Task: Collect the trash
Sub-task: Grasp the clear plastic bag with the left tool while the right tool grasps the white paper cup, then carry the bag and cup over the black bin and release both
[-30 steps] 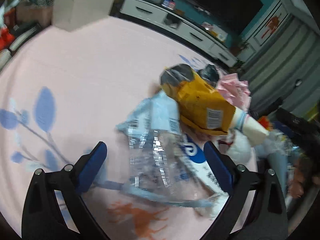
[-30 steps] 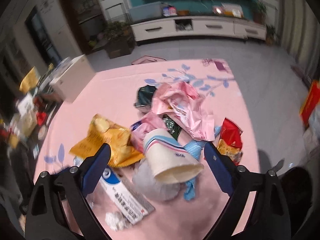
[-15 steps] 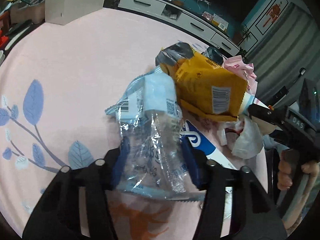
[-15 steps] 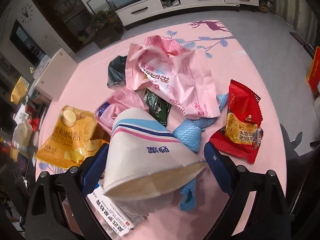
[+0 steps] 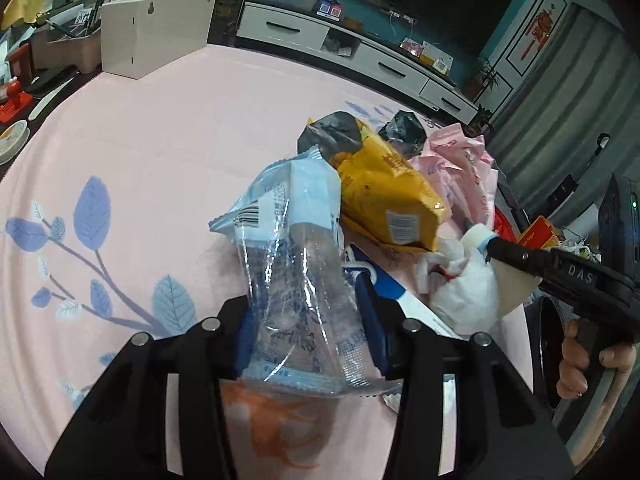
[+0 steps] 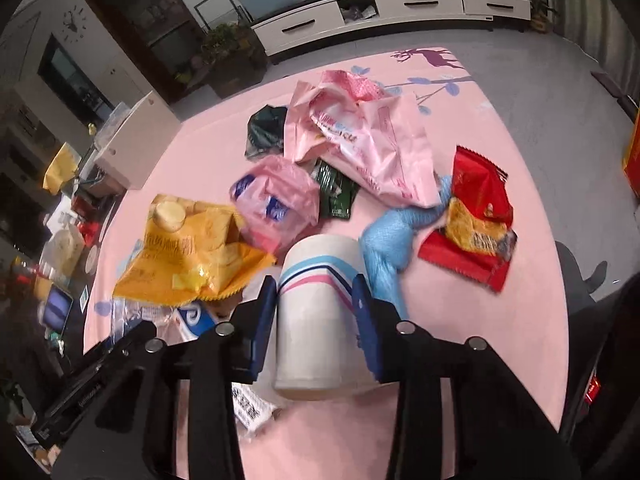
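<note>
My left gripper (image 5: 306, 320) is shut on a clear and pale-blue plastic wrapper (image 5: 292, 248) and holds it up off the pink mat (image 5: 168, 128). My right gripper (image 6: 316, 312) is shut on a white paper cup (image 6: 316, 304) with blue and pink stripes, lying on its side. The right gripper also shows in the left wrist view (image 5: 560, 276) at the right. More trash lies on the mat: a yellow chip bag (image 6: 192, 256), pink bags (image 6: 356, 140), a red snack packet (image 6: 476, 220), a blue cloth (image 6: 396, 236), a green wrapper (image 6: 336, 192).
A white box (image 5: 152, 36) stands at the mat's far left edge, with clutter beyond it. A white TV cabinet (image 6: 380, 12) runs along the far wall. A blue and white carton (image 6: 192, 320) lies under the chip bag. Grey floor (image 6: 560, 92) lies right of the mat.
Both grippers went from open to shut. The left took hold of the clear wrapper and lifted it. The right moved in over the paper cup and closed on it.
</note>
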A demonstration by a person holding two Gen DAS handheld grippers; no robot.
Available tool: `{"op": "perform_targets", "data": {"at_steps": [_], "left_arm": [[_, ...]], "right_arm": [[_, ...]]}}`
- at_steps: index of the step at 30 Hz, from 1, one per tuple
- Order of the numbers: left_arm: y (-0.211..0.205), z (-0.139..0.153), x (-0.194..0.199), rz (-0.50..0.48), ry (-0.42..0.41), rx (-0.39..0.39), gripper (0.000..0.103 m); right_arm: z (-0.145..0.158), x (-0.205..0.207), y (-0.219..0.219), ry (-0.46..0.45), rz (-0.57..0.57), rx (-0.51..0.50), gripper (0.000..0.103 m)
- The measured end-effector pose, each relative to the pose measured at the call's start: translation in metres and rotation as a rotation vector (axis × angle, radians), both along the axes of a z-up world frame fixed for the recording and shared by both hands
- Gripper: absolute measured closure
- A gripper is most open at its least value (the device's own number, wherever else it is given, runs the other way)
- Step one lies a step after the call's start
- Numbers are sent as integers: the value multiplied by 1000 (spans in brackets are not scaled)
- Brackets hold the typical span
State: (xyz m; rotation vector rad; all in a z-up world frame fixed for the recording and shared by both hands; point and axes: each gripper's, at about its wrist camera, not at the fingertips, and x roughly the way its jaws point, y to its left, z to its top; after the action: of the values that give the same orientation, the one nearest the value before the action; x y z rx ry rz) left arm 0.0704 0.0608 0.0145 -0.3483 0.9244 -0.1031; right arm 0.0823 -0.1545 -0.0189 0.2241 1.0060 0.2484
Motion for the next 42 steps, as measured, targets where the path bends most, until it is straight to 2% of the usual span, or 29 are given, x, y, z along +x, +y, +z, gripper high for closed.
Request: {"op": "perform_targets", "data": {"at_steps": [3,9,12,18,23,29,32,42], "left_arm": [[-3,5,-10,-12,-16,2,57],[-11,22,-36,-8,-68,81,57],[-21,35,-48,-28,-130,117,57],[-31,41,-59,-60,-146,108,57],[-40,55,-75,-69,-196,112,57],[-66,80,-101,-73,-268,147,56],[-85,91,-116,-94,-297,138,57],[-161,110,-132,-192,-354,127,56]], "right_arm": [[-2,-11,1,-1,10,-43,64],[3,-41,-10,-12,3,-21,64],[10,-62,-18,-36,-3,2,64],[16,-100,-40,-80,-41,90,64],[23,-122,-54,-120,-66,158,64],[50,-141,-71,-222,-90,189,64],[63,-153,-81,-278,-104,198,64],[98,-196,-130,-455,-250,121,64]]}}
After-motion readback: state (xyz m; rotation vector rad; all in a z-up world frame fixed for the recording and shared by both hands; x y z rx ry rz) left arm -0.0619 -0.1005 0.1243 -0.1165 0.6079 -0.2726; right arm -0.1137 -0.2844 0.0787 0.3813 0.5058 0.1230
